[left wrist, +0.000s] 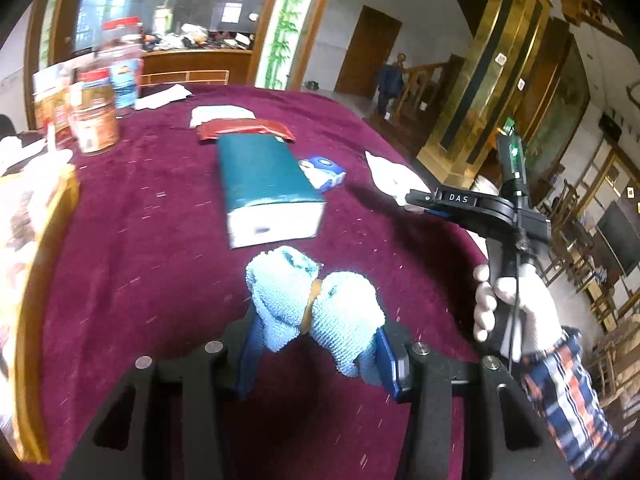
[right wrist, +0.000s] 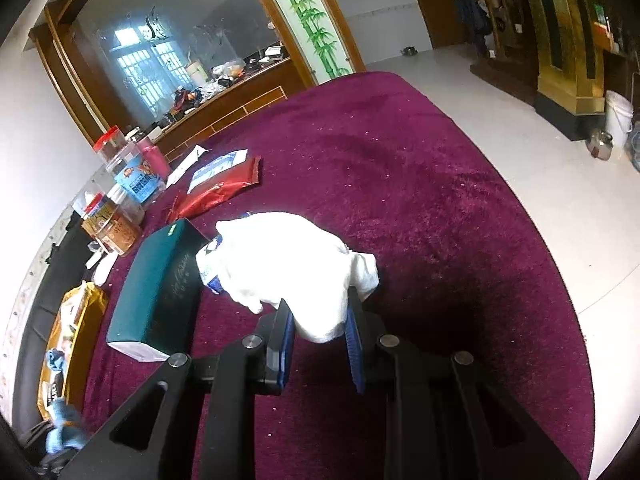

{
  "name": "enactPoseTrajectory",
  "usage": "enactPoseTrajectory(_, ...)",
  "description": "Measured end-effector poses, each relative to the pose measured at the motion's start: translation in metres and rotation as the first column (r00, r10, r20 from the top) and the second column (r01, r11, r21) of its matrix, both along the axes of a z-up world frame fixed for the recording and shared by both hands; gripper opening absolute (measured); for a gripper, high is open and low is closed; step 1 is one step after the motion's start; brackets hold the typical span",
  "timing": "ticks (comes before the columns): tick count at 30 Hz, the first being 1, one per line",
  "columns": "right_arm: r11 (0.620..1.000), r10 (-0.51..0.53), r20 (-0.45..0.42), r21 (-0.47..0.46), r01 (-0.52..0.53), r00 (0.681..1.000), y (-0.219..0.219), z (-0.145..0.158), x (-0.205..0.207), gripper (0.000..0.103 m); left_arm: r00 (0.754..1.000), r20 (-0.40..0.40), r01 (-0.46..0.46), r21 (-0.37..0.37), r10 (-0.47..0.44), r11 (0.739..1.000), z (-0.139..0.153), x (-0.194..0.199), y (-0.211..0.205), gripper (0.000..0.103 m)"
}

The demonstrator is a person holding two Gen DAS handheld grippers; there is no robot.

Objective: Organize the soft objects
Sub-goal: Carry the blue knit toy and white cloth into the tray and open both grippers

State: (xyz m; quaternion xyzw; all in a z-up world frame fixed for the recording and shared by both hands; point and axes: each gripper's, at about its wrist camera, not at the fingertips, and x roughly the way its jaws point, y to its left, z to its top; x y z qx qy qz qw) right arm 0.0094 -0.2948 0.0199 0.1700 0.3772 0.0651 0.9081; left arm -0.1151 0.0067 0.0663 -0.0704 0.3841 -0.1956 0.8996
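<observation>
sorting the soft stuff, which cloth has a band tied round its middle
The light blue cloth, pinched in the left gripper; a tan band cinches it. The white cloth has none.

Round table under a maroon plush cloth (right wrist: 420, 184). Teal box (left wrist: 266, 182) lying flat near the middle, white end face toward the left wrist camera. Red foil packet (left wrist: 246, 130) just beyond it. Cluster of jars (right wrist: 120, 200) with red lids at the far left edge. Yellow bag (right wrist: 74, 320) at the near left, blurred.

Nubbly knitted blue cloth (left wrist: 312, 304), plush velvet tablecloth (left wrist: 160, 240), glossy red foil packet (left wrist: 244, 130), smooth white cloth (right wrist: 292, 264)
</observation>
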Motion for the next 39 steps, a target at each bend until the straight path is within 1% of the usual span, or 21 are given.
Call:
enactPoseTrajectory(5, 0.999, -0.016, 0.005, -0.032, 0.016, 1.0, 0.005, 0.001, -0.002, 0.023, 0.996, 0.021, -0.086, -0.02, 0.086, 0.996, 0.008, -0.028, 0.056, 0.051)
enactPoseTrajectory(8, 0.998, -0.01, 0.017, -0.056, 0.01, 1.0, 0.012, 0.009, -0.01, 0.023, 0.986, 0.034, -0.16, -0.027, 0.161, 0.987, 0.012, -0.041, 0.097, 0.051)
enactPoseTrajectory(11, 0.999, 0.036, 0.029, -0.02, -0.035, 0.999, 0.026, 0.023, -0.028, 0.023, 0.97, 0.045, -0.237, -0.033, 0.238, 0.971, 0.015, -0.052, 0.138, 0.052)
enactPoseTrajectory(13, 0.996, 0.084, 0.046, -0.021, -0.083, 0.995, 0.044, 0.036, -0.038, 0.023, 0.95, 0.054, -0.306, -0.025, 0.307, 0.952, 0.014, -0.059, 0.168, 0.052)
enactPoseTrajectory(16, 0.985, 0.17, 0.077, -0.032, -0.168, 0.982, 0.078, 0.056, -0.052, 0.023, 0.92, 0.046, -0.387, -0.035, 0.388, 0.921, 0.009, -0.063, 0.204, 0.052)
enactPoseTrajectory(18, 0.974, 0.228, 0.088, -0.034, -0.226, 0.97, 0.103, 0.066, -0.058, 0.023, 0.891, 0.025, -0.452, -0.046, 0.453, 0.891, 0.002, -0.064, 0.229, 0.052)
enactPoseTrajectory(21, 0.948, 0.319, 0.093, -0.038, -0.317, 0.943, 0.146, 0.074, -0.066, 0.023, 0.861, -0.013, -0.508, -0.035, 0.508, 0.861, -0.009, -0.062, 0.253, 0.052)
enactPoseTrajectory(23, 0.925, 0.38, 0.089, -0.036, -0.378, 0.921, 0.176, 0.075, -0.069, 0.023, 0.847, -0.032, -0.531, -0.02, 0.53, 0.847, -0.017, -0.057, 0.264, 0.052)
enactPoseTrajectory(25, 0.902, 0.432, 0.082, -0.037, -0.43, 0.898, 0.204, 0.074, -0.073, 0.023, 0.839, -0.043, -0.543, -0.005, 0.542, 0.84, -0.023, -0.054, 0.271, 0.052)
enactPoseTrajectory(27, 0.877, 0.48, 0.067, -0.028, -0.479, 0.875, 0.234, 0.071, -0.075, 0.023, 0.827, -0.055, -0.559, 0.026, 0.559, 0.829, -0.029, -0.05, 0.277, 0.058)
enactPoseTrajectory(28, 0.862, 0.506, 0.056, -0.017, -0.506, 0.861, 0.249, 0.069, -0.076, 0.023, 0.822, -0.063, -0.565, 0.03, 0.566, 0.825, -0.032, -0.048, 0.279, 0.059)
enactPoseTrajectory(29, 0.847, 0.532, 0.045, -0.007, -0.532, 0.846, 0.264, 0.067, -0.076, 0.023, 0.822, -0.074, -0.565, 0.021, 0.565, 0.825, -0.036, -0.046, 0.28, 0.061)
enactPoseTrajectory(30, 0.833, 0.553, 0.036, -0.006, -0.553, 0.833, 0.277, 0.065, -0.077, 0.023, 0.824, -0.069, -0.561, 0.031, 0.562, 0.827, -0.036, -0.045, 0.279, 0.063)
enactPoseTrajectory(32, 0.808, 0.59, 0.02, -0.019, -0.589, 0.807, 0.301, 0.062, -0.081, 0.023, 0.83, -0.052, -0.55, 0.09, 0.555, 0.83, -0.038, -0.042, 0.271, 0.068)
enactPoseTrajectory(33, 0.796, 0.605, 0.013, -0.024, -0.605, 0.796, 0.31, 0.061, -0.082, 0.023, 0.832, -0.046, -0.546, 0.107, 0.552, 0.831, -0.039, -0.041, 0.269, 0.069)
enactPoseTrajectory(34, 0.777, 0.629, 0.0, -0.028, -0.628, 0.778, 0.324, 0.059, -0.085, 0.023, 0.834, -0.041, -0.544, 0.112, 0.551, 0.832, -0.039, -0.042, 0.267, 0.07)
enactPoseTrajectory(35, 0.762, 0.647, -0.012, -0.034, -0.647, 0.762, 0.336, 0.057, -0.087, 0.023, 0.833, -0.04, -0.547, 0.094, 0.552, 0.832, -0.037, -0.044, 0.268, 0.07)
enactPoseTrajectory(37, 0.73, 0.681, -0.034, -0.045, -0.682, 0.731, 0.357, 0.053, -0.094, 0.023, 0.835, -0.043, -0.549, 0.01, 0.549, 0.836, -0.033, -0.053, 0.276, 0.072)
enactPoseTrajectory(39, 0.701, 0.709, -0.055, -0.055, -0.711, 0.703, 0.377, 0.048, -0.099, 0.023, 0.829, -0.031, -0.559, -0.068, 0.558, 0.826, -0.025, -0.064, 0.288, 0.073)
